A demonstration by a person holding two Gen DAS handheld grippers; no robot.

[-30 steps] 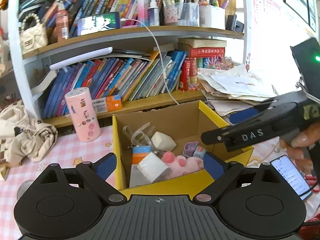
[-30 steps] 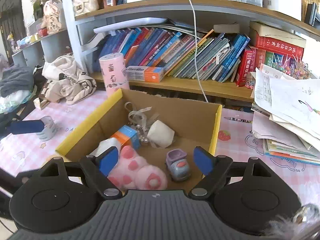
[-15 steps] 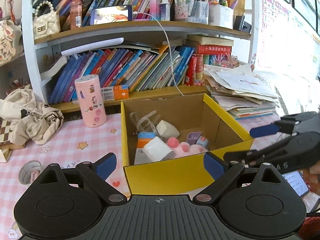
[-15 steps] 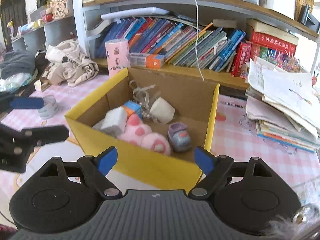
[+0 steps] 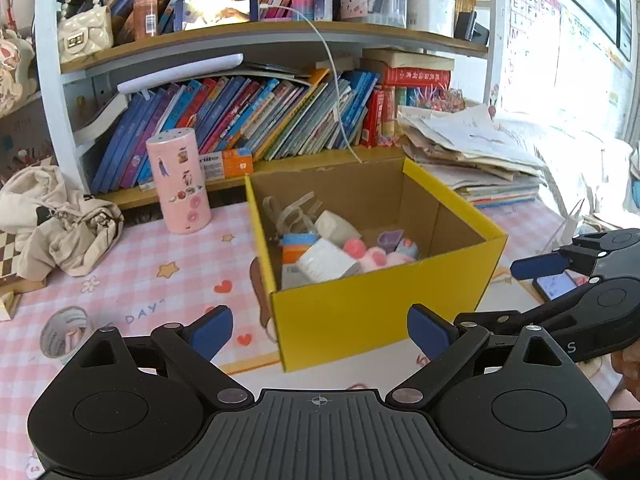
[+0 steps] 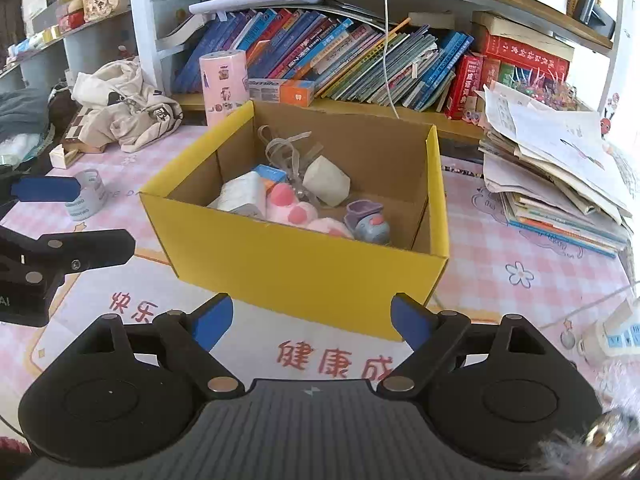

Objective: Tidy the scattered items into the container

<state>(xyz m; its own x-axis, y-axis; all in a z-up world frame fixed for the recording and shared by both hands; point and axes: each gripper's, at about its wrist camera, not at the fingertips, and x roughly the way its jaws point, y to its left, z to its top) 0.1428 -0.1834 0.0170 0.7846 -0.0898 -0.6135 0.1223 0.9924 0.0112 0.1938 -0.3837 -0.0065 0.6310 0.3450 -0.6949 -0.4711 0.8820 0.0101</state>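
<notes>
1. Jaws: both pairs spread wide, nothing held. Left gripper point(image 5: 320, 330) and right gripper point(image 6: 311, 320) both hover w/ blue pads apart, short of the box's near wall.
2. Yellow box point(image 6: 304, 264) sits open-topped on the counter point(image 6: 520, 280), pink check cloth w/ stars & hearts.
3. Inside box: pink plush point(image 6: 294, 210), white roll point(image 6: 244, 198), grey-purple toy car point(image 6: 370, 222), pale wedge-shaped block point(image 6: 326, 180), ribbon tangle point(image 6: 286, 150), blue/orange carton point(image 6: 270, 174). All packed twd the back-left & centre.
4. Outside box: tape roll point(image 5: 64, 332) lies on counter well left of box, near the left gripper.
5. Pink cylinder point(image 5: 178, 186) stands upright behind-left of box, by the bookshelf point(image 5: 260, 120).
6. Paper stack point(image 6: 560, 176) right of box; crumpled cloth point(image 5: 56, 220) far left.
</notes>
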